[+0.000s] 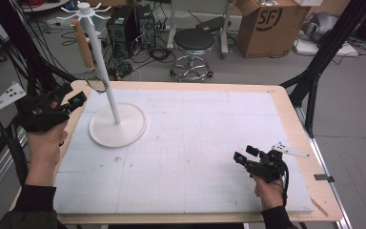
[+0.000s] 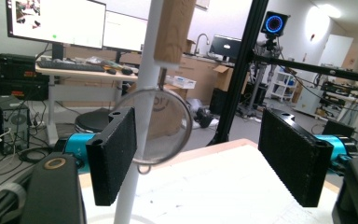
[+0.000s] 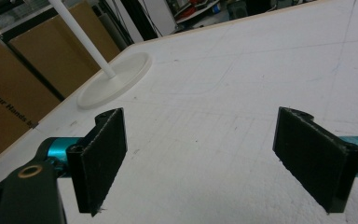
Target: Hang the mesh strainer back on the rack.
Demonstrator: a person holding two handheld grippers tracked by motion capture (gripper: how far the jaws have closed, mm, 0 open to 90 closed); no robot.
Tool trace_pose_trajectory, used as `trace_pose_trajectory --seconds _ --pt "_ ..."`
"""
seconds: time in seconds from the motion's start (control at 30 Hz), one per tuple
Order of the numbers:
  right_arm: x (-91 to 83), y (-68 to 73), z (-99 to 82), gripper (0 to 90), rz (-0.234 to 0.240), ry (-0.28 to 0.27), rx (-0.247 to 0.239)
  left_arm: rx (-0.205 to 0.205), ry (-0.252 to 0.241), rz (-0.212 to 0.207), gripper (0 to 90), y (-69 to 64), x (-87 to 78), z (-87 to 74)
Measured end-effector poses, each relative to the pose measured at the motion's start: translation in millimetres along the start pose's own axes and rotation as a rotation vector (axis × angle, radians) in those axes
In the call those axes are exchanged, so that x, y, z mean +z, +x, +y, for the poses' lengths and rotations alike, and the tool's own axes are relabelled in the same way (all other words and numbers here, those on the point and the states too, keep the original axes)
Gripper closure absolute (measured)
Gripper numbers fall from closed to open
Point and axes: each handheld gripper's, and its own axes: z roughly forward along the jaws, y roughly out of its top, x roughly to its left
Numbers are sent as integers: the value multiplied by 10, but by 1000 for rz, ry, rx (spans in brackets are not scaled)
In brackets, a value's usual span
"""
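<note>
- The strainer [image 1: 95, 81], a wire-mesh sieve with a wooden handle [image 1: 83, 44], hangs from a hook on the white stand [image 1: 116, 125].
- The left gripper [image 1: 74, 101] sits just beside the stand's pole, jaws wide apart and off the strainer.
- The step looks like release after hanging; next would be drawing the left gripper clear of the pole without knocking it.
- The right gripper [image 1: 246, 153] rests well away from the stand, jaws apart, empty.
</note>
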Motion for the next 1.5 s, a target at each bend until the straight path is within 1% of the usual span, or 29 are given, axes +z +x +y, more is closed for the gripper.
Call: trace_pose_trajectory --seconds 0.03,0.13,0.17,0.23,0.3,0.4,0.53,0.73,0.8,0.83,0.93,1.0,1.03,1.1,1.33,1.37,1.47,1.5 --pt "3 5 -1 169 2 2 2 -2 -3 -4 281 -8 -6 -25" --pt "17 9 -1 169 2 4 -2 -2 13 -10 280 -22 -28 -98" --pt "20 13 -1 169 2 5 -2 -5 17 -7 278 -25 -42 -125" --pt "22 23 0 169 3 8 0 -14 20 -17 278 -26 -76 -187" --pt "26 27 1 169 4 8 -3 -18 19 -21 278 -40 -106 -265" --pt "32 31 1 169 4 9 -6 -23 34 -25 277 -76 -128 -398" --pt "47 49 -1 169 6 13 -10 -18 60 -35 277 -142 -116 -537" --pt "79 87 -3 169 7 20 -35 -32 85 -66 279 -250 -66 -740" --pt "82 99 -3 168 6 18 -38 -38 114 -66 282 -268 -41 -834" --pt "85 94 -4 168 2 12 -48 -42 125 -68 281 -272 -30 -886" --pt "83 101 -5 168 5 21 -42 -64 139 -73 279 -294 -8 -1045" --pt "86 102 -4 165 6 17 -46 -66 160 -70 279 -311 10 -1150" --pt "87 102 -4 164 6 19 -48 -63 180 -67 278 -310 24 -1191" --pt "89 107 -3 162 9 19 -50 -71 201 -67 275 -315 46 -1247" --pt "99 153 0 157 20 15 -71 -68 236 -93 272 -412 82 -1422" --pt "103 154 0 157 23 14 -78 -73 247 -95 271 -417 87 -1435" --pt "101 177 -1 156 30 19 -75 -66 271 -100 272 -444 87 -1489" --pt "102 176 0 156 34 16 -81 -75 286 -101 271 -457 84 -1521"
